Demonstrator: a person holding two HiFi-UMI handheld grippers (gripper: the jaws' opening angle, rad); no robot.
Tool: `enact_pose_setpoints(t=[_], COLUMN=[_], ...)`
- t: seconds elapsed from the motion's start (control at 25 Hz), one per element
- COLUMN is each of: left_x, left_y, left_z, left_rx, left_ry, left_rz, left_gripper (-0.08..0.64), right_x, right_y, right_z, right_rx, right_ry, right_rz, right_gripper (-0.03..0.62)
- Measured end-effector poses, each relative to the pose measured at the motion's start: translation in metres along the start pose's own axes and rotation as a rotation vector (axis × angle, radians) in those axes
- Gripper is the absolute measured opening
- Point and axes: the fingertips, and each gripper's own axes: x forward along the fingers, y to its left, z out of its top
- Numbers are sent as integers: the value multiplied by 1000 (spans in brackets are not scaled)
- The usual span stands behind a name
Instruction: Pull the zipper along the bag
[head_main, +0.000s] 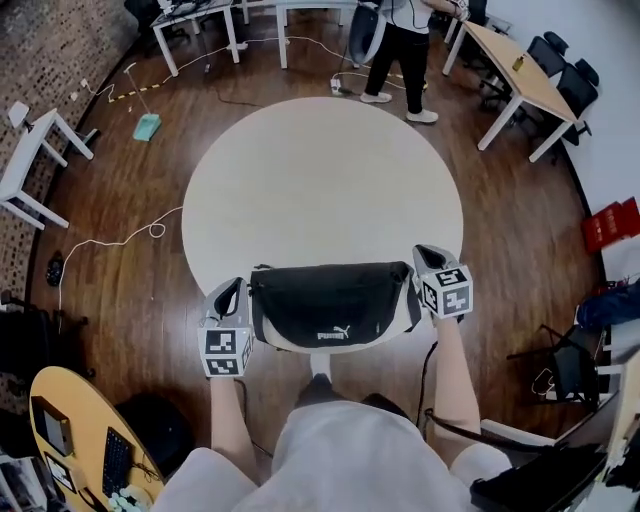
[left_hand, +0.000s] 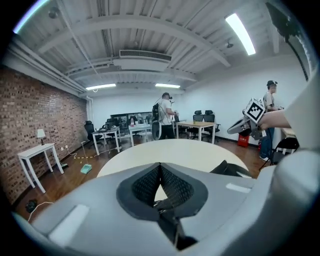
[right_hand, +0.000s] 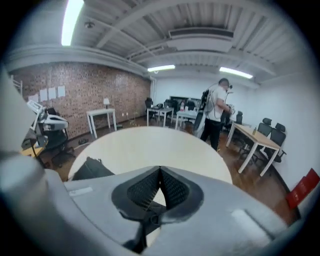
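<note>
Both sets of jaws are closed tip to tip, nothing in them: left gripper (head_main: 230, 292), right gripper (head_main: 428, 256). The bag (head_main: 335, 305) lies at the near edge of the round table (head_main: 320, 170), its long axis running side to side between them, one end just beside each. Neither hand looks nearer, and I can't spot the zipper pull.

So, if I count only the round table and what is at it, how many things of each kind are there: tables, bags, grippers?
round table: 1
black bag: 1
grippers (left gripper, right gripper): 2
total: 4
</note>
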Motion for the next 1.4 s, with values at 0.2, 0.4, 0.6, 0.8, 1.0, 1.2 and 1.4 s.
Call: enact_pose_setpoints(t=[0.2, 0.4, 0.6, 0.8, 1.0, 1.2, 1.4], left_x=[-45, -122, -206, -272, -307, -330, -345], left_y=[-94, -189, -281, -336, -353, -345, -331], left_z=[59, 87, 73, 57, 55, 56, 48], left_rx=[-8, 6, -16, -27, 10, -3, 26], left_ry=[-172, -292, -310, -297, -320, -348, -331], left_rz=[-67, -50, -15, -13, -16, -7, -14], left_gripper=[17, 17, 17, 17, 17, 17, 17], right_x=[-116, -234, -341, -409, -442, -452, -457], right_y=[21, 58, 88, 125, 155, 177, 201], right_z=[21, -9, -55, -86, -91, -85, -77], right_rx=[67, 95, 94, 60, 35, 18, 15], right_ry=[-316, -512, -582, -580, -601, -607, -614], right_rz=[-7, 26, 34, 56, 65, 72, 81], right_gripper=[-9, -9, -9, -11, -9, -11, -9])
